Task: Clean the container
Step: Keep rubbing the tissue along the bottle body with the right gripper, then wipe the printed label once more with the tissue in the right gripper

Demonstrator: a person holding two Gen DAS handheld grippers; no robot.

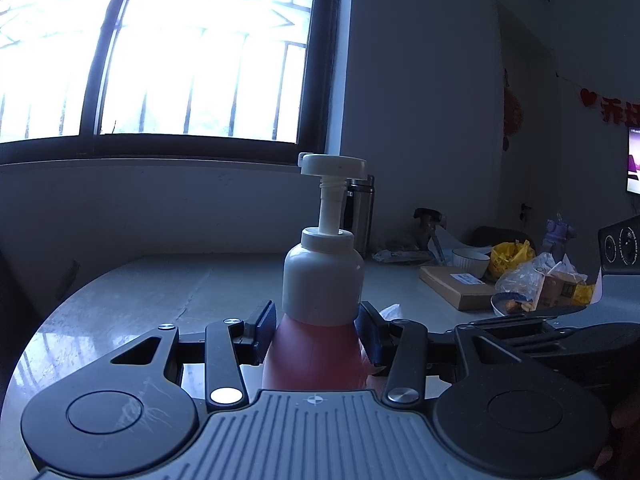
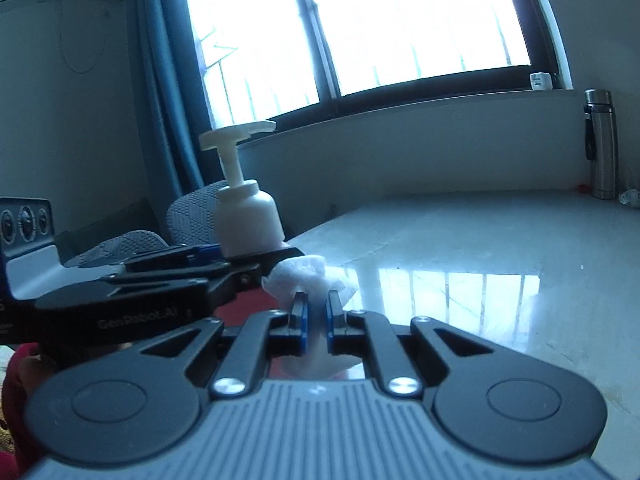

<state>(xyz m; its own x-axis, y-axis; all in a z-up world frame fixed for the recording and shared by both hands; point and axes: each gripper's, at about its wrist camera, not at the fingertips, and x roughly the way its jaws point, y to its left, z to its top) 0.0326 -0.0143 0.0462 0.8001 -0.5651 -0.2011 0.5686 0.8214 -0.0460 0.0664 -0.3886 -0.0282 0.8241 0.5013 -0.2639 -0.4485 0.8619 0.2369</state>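
The left claw (image 1: 316,332) pinches a pump bottle (image 1: 320,280) at lower centre of the left wrist view, its blue pads (image 1: 267,322) pressed against the pinkish-red lower body on both sides. The bottle stands upright, with a white shoulder, a white collar and a raised white pump head (image 1: 333,165) above. A scrap of white tissue (image 1: 390,311) peeks out just right of the bottle, behind the claw's right pad.

In the right wrist view, the right claw (image 2: 316,312) at lower centre is nearly closed on a crumpled white tissue (image 2: 310,278), which bulges out ahead of the fingertips. The tissue sits right beside the left claw and the bottle (image 2: 248,216), which lean toward the right from middle left of that frame; whether tissue and bottle touch I cannot tell.

The glossy pale worktop (image 1: 160,292) reflects the bright barred window (image 1: 160,48) that fills the upper left of the left wrist view. At the right of that view lie a cardboard box (image 1: 456,286), a white bowl (image 1: 471,261), a yellow bag (image 1: 512,252) and a plate of food (image 1: 510,304). A steel flask (image 2: 600,144) stands at the far right of the right wrist view, near the wall.
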